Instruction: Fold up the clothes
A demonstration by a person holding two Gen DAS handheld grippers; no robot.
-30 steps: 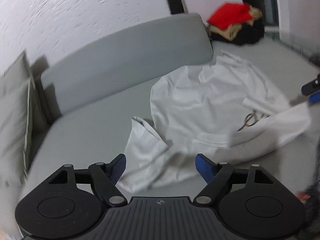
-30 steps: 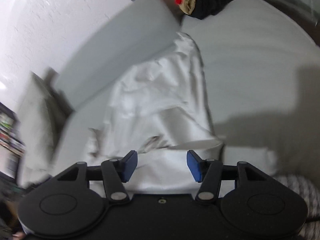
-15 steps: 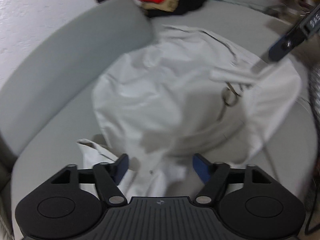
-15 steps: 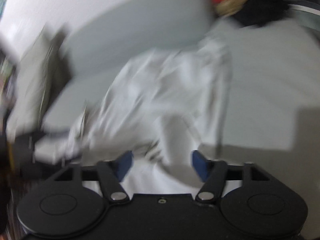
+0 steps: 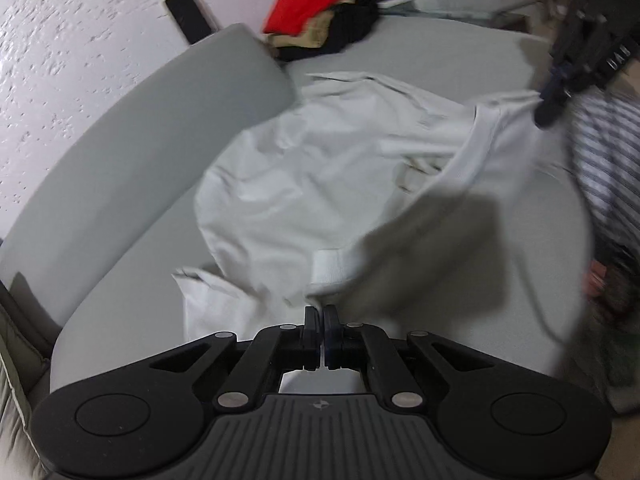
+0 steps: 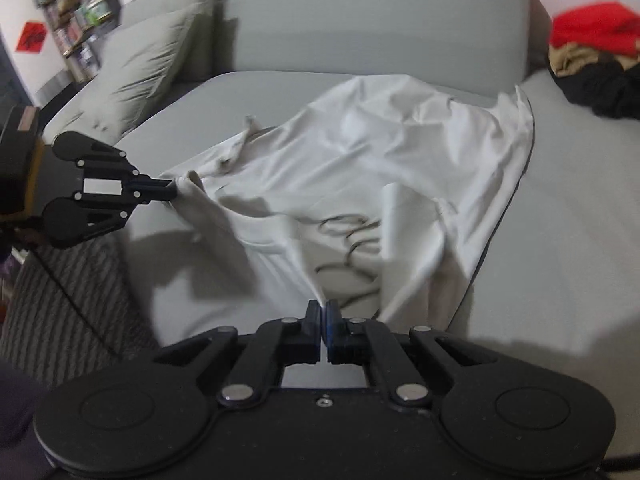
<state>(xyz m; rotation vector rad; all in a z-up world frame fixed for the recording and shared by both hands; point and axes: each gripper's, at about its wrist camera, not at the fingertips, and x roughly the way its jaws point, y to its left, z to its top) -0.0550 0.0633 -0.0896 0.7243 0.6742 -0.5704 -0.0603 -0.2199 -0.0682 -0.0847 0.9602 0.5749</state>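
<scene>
Both grippers, left (image 5: pixel 322 314) and right (image 6: pixel 323 307), pinch the white shirt (image 6: pixel 360 152), fingers closed on its edge. It sprawls across the grey sofa (image 6: pixel 560 240); bare seat lies right of it.

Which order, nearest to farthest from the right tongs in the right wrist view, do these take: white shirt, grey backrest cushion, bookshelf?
1. white shirt: pinched in the right tongs, spread straight ahead.
2. grey backrest cushion: upright behind the shirt, across the back.
3. bookshelf: far upper left, beyond the sofa.
</scene>
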